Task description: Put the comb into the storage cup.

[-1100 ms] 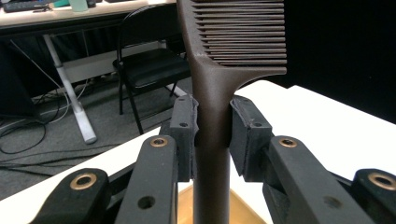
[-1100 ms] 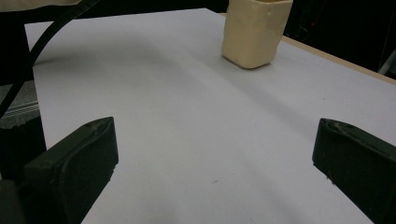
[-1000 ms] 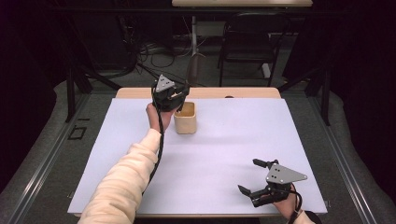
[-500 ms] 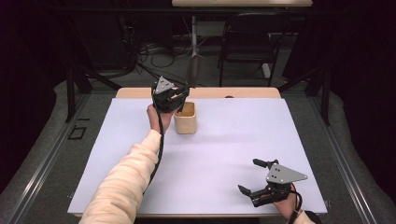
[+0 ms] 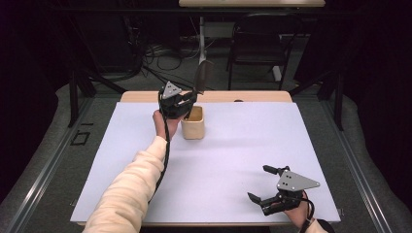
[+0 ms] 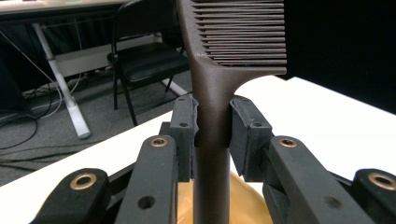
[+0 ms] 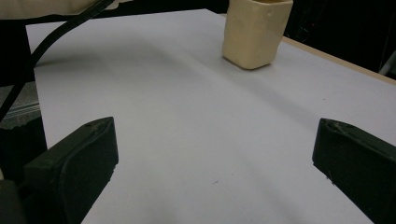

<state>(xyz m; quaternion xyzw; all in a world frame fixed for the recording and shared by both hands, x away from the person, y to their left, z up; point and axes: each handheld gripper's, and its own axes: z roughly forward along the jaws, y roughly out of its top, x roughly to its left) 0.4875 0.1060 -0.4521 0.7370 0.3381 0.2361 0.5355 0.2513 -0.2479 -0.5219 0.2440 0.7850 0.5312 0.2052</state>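
1. At the lower right of the high view, close to the near edge of the table, a hand holds the right gripper. Its two jaws are spread wide apart with nothing between them.
2. In the right gripper view, those jaws sit at the lower left and lower right corners. Bare white table lies between them, open and flat, all the way up to the cup at the top of the frame.
3. In the middle of the high view, the table has lots of free room. A cream sleeve runs up from the lower left toward the upper middle.
4. Farther back, in the upper middle, stands the small tan cup. It is upright and near the far edge of the table.
5. Just left of the cup and above it is the left gripper. Its jaws pinch the handle of a dark brown comb.
6. In the left gripper view, the pads press the comb handle from both sides. The comb stands upright, teeth at the top. Its lower end goes down toward the cup at the bottom of the frame.
7. Past the far table edge are a dark chair and cables on the floor.
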